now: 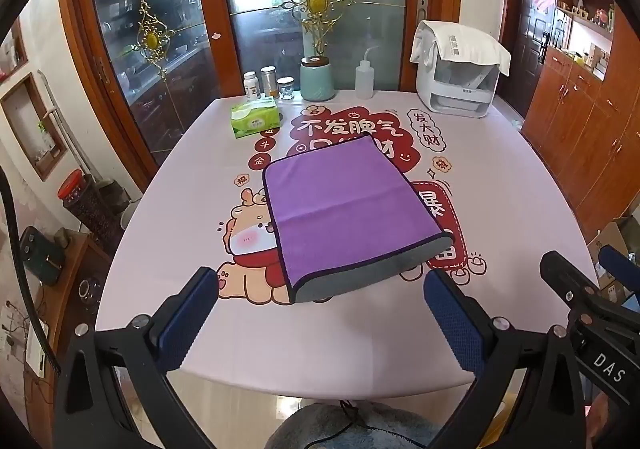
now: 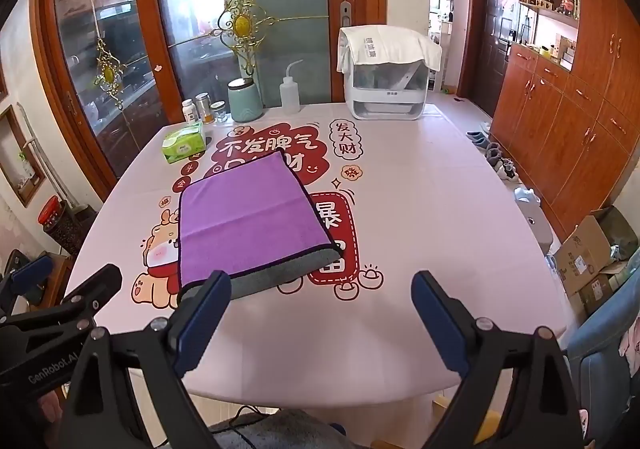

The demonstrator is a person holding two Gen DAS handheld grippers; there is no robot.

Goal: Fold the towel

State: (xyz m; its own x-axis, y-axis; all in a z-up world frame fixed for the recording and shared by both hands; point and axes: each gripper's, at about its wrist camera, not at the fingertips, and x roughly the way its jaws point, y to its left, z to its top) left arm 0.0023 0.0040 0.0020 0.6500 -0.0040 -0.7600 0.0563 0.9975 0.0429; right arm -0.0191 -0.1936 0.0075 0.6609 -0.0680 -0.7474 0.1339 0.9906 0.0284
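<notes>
A purple towel [image 1: 340,205] with a grey underside and dark edging lies folded flat on the pink printed tablecloth [image 1: 328,341]; it also shows in the right wrist view [image 2: 248,217]. Its grey folded edge faces me. My left gripper [image 1: 320,281] is open and empty, held above the table's near edge just short of the towel. My right gripper [image 2: 320,285] is open and empty, to the right of the towel's near corner. Each gripper shows at the edge of the other's view.
At the table's far side stand a green tissue pack [image 1: 254,121], several jars [image 1: 268,83], a teal canister [image 1: 317,79], a squeeze bottle [image 1: 365,77] and a white appliance under a cloth [image 1: 458,77]. Wooden cabinets [image 2: 560,121] and cardboard boxes [image 2: 588,257] are on the right.
</notes>
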